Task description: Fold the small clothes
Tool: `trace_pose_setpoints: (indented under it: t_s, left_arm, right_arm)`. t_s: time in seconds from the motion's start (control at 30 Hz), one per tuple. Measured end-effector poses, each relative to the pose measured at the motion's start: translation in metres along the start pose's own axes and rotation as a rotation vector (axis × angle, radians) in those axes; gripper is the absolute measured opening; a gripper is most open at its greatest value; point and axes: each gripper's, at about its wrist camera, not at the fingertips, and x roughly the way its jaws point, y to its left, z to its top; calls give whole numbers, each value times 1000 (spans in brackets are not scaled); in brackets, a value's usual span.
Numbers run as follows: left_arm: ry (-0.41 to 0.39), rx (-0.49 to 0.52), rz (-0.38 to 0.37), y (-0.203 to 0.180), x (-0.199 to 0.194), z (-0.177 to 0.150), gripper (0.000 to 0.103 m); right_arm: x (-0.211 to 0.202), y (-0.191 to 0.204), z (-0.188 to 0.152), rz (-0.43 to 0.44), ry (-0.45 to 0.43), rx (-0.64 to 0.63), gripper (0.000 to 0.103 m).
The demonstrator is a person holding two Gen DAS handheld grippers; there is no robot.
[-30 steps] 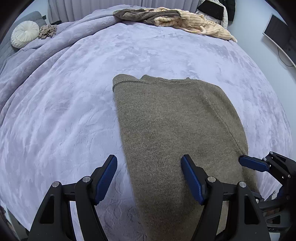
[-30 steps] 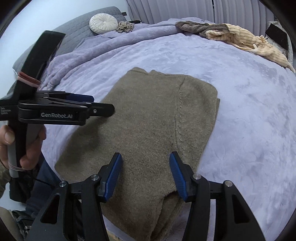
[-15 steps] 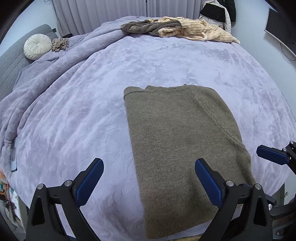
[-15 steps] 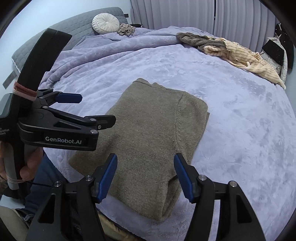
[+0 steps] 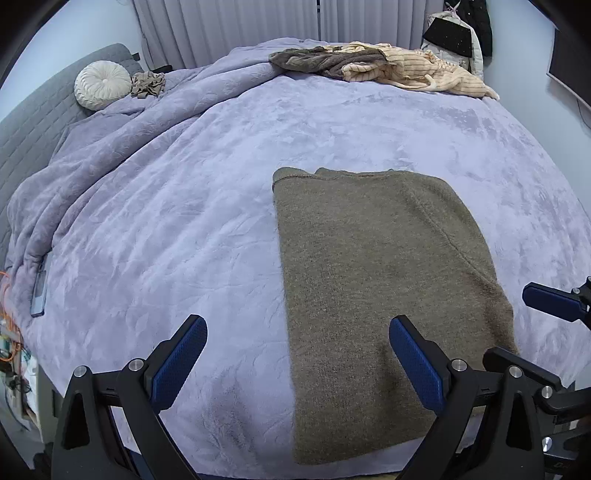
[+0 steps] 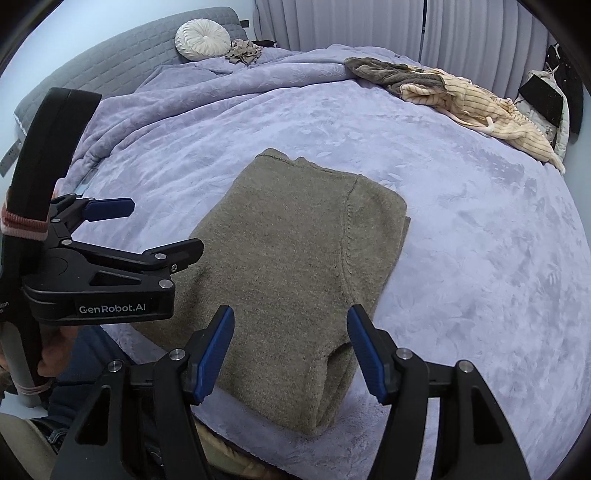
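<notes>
Lavender bed blanket (image 5: 229, 155) under everything | our left gripper (image 5: 295, 354) spread wide, right gripper (image 6: 290, 350) spread, both empty, clear of cloth | olive sweater (image 5: 369, 266) folded flat, 5 o'clock, likely ready for another fold | unfolded clothes (image 5: 388, 66) heaped, 1 o'clock.

A home bedroom is shown. Most of each view is filled by a bed (image 5: 332, 140) covered with a lilac plush blanket (image 5: 155, 229). A grey quilted headboard (image 6: 122, 48) is seen at 10 o'clock in the right wrist view, with 1 round white pleated cushion (image 6: 202, 38) set against it. Pleated curtains (image 5: 229, 29) are hung at 12 o'clock. Loose garments (image 5: 384, 68) are piled at the far edge of the bed, at 1 o'clock.
</notes>
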Motion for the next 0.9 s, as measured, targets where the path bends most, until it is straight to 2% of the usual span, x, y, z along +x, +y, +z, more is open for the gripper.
trace_pose_setpoints:
  t_s: [0.43,0.9]
  left_arm:
    - [70,-8,-31,-4,8,2,99]
    - [97,-23,-35,0,15,5,99]
  right_arm:
    - [12,-1,7,-13,41,-16,67]
    - [21,-1,10,-9,69,-23,67]
